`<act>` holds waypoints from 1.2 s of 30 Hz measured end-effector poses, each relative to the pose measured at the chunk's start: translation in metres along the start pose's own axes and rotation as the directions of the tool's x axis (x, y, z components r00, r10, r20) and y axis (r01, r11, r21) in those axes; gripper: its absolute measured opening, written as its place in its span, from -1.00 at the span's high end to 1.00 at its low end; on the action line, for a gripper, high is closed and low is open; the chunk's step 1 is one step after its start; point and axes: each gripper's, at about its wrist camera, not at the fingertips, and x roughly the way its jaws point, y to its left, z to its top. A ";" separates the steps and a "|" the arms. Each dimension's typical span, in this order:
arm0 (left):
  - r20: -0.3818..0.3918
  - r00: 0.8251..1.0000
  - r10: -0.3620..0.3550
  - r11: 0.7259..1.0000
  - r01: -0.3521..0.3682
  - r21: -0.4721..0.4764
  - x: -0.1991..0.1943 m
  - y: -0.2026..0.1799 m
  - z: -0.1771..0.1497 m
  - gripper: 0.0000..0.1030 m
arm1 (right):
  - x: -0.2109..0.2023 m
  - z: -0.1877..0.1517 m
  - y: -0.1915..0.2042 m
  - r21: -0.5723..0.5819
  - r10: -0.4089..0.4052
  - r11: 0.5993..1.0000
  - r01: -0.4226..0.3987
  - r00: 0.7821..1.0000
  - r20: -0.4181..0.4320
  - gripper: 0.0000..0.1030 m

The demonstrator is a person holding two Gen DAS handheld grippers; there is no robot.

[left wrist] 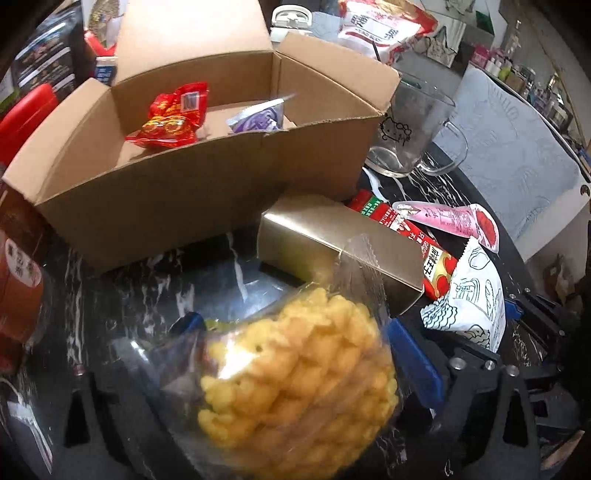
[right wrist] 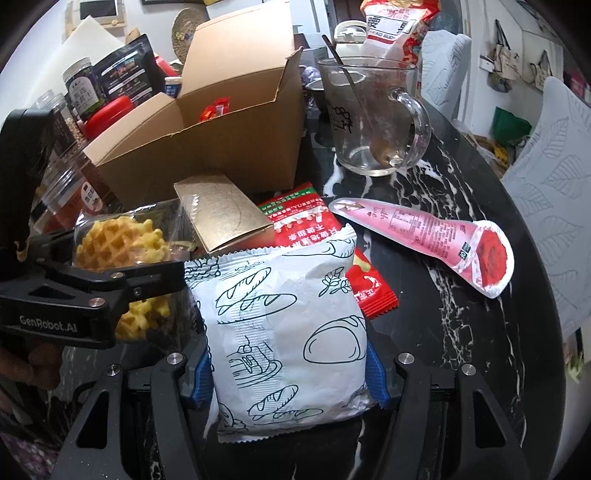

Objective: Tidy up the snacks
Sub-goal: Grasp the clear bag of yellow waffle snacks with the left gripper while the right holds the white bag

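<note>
An open cardboard box stands on the black marble table and holds a red snack packet and a purple packet. My left gripper is shut on a clear bag of yellow waffle snacks, just in front of the box; the bag also shows in the right wrist view. My right gripper is shut on a white bread-print packet. A gold box, a red packet and a pink cone packet lie on the table.
A glass mug with a spoon stands right of the cardboard box. Jars, dark pouches and a red lid crowd the left behind the box. A large red-white bag stands at the back. Chairs with pale covers are to the right.
</note>
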 end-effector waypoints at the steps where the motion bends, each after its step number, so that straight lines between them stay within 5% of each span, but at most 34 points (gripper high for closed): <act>1: 0.005 1.000 0.005 1.000 -0.005 -0.002 -0.002 0.001 -0.001 -0.71 | 0.000 0.000 0.000 0.003 0.001 1.000 -0.001 1.000 0.000 -0.26; 7: 0.044 0.999 0.019 1.000 -0.019 -0.017 -0.020 0.001 -0.012 -0.24 | -0.001 -0.001 0.000 0.011 -0.001 1.000 0.001 1.000 -0.002 -0.26; 14: 0.073 0.996 -0.046 0.999 0.046 0.008 -0.043 -0.003 -0.028 0.25 | -0.010 -0.006 0.006 0.010 0.007 1.000 -0.007 1.000 0.022 -0.21; 28: 0.150 0.988 -0.037 0.984 0.010 0.175 -0.072 -0.035 -0.071 0.34 | -0.032 -0.035 0.021 0.035 0.018 0.999 -0.020 0.999 0.044 -0.16; 36: 0.140 0.989 -0.057 0.988 0.036 0.150 -0.060 -0.032 -0.087 0.34 | -0.045 -0.049 0.020 0.063 0.001 0.998 -0.004 0.999 0.052 -0.16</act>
